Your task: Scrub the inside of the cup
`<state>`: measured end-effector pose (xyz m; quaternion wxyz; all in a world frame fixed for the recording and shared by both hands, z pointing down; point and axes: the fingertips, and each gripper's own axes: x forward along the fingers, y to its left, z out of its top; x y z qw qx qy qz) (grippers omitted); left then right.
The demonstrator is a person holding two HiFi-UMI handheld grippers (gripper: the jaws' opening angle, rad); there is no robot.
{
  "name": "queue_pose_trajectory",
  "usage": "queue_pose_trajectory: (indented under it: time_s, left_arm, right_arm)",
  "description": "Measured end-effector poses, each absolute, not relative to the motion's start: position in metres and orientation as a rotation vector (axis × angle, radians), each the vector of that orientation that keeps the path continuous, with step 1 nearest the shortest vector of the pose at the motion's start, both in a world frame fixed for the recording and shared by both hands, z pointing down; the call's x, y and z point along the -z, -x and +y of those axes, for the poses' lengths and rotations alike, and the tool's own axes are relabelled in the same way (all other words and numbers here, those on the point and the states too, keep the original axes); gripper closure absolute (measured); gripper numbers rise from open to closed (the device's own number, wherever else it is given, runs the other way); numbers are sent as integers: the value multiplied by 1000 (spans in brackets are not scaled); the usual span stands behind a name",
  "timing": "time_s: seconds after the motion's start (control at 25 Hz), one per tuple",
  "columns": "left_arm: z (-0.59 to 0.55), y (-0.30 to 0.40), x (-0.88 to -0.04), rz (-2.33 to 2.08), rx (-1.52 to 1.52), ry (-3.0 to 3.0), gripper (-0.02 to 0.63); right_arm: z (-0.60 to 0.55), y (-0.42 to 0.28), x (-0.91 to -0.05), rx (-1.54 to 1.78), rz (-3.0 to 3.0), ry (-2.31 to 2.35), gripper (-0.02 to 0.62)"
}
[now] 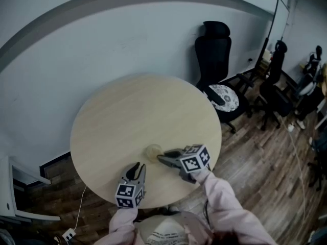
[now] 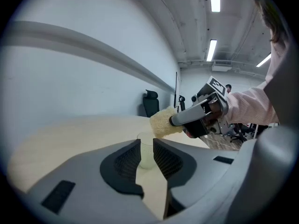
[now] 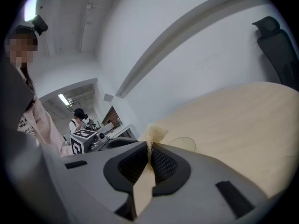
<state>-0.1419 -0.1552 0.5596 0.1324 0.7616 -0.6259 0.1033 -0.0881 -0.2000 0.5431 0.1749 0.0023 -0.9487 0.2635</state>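
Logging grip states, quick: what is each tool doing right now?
Left tool: jaws slightly apart, holding nothing; the cup stands beyond them.
Right tool: closed on the sponge.

Round wooden table (image 1: 112,121), clear cup (image 1: 153,151) upright

pale round wooden table (image 1: 112,121), matt, fine-grained; small translucent plastic cup (image 2: 146,155), smooth; yellowish fibrous sponge (image 2: 161,121), coarse and fuzzy.
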Motion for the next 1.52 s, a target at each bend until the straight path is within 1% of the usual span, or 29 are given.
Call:
queue_pose_trajectory:
  time_s: [0.16, 0.2, 0.4, 0.52, 0.96, 1.52]
  left_arm:
    - [-146, 142, -550, -1828, -292, -2204, 553]
    - [-145, 143, -548, -1831, -288, -2203, 570]
    - [-138, 142, -537, -1844, -284, -2209, 588]
    - [-134, 142, -530, -1854, -286, -2216, 610]
    - [-124, 142, -527, -1887, -260, -2195, 615]
    - [-126, 131, -523, -1890, -262, -2209, 615]
  right_arm:
    - [-197, 76, -535, -706, -2823, -95, 577]
    - [-197, 73, -533, -694, -2851, -113, 577]
    - [-194, 58, -521, -621, -2956, -179, 577]
    - [-192, 51, -515, -572, -3005, -213, 577]
    - [-189, 42, -511, -482, -3070, -227, 578]
    - [-187, 35, -507, -477, -3068, -229, 578]
